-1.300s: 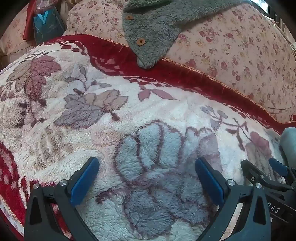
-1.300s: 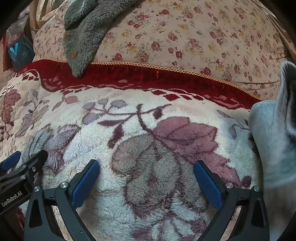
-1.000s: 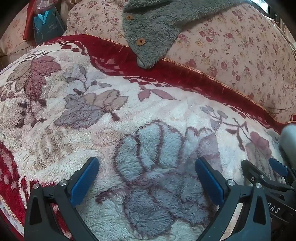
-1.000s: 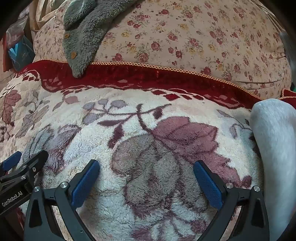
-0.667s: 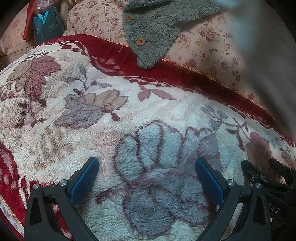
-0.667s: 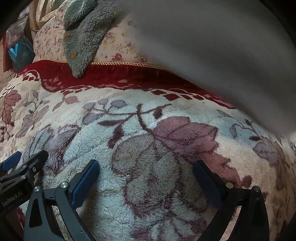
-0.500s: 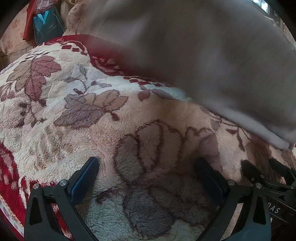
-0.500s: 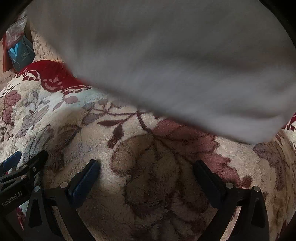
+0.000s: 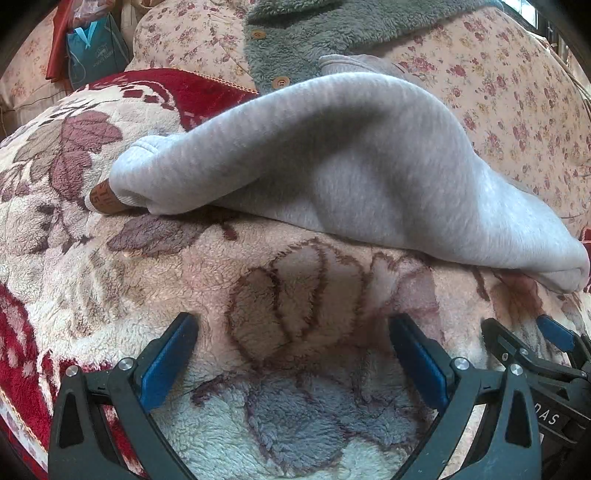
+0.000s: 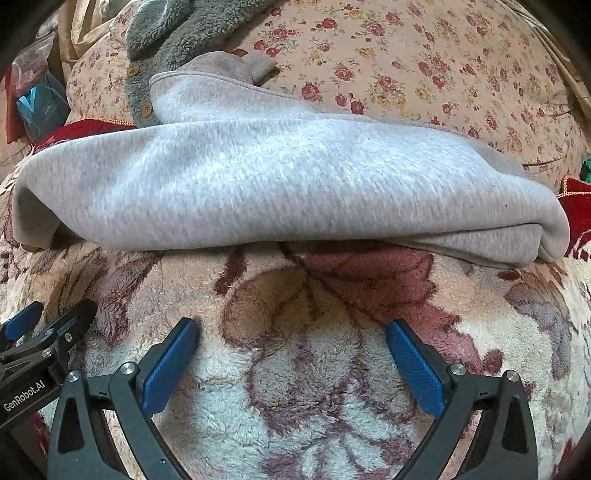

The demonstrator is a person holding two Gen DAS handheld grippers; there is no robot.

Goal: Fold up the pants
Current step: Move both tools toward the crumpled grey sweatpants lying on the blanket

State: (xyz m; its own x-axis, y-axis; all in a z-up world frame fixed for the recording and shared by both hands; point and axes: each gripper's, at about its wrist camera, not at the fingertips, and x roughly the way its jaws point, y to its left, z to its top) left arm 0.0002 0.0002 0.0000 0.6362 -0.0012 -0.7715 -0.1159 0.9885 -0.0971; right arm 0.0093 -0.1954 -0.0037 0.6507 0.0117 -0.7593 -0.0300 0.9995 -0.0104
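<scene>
Bare blanket (image 9: 295, 295) lies between and just ahead of both open tongs. Beyond it the pants (image 10: 280, 184) heap across the whole width, with a fleece (image 9: 332, 29) and quilt (image 10: 424, 55) behind.

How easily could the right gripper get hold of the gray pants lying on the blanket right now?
Probably yes. The right gripper is open, and only bare floral blanket lies between it and the near edge of the gray pants, which lie bunched straight ahead. The left gripper sits off to the side.
</scene>
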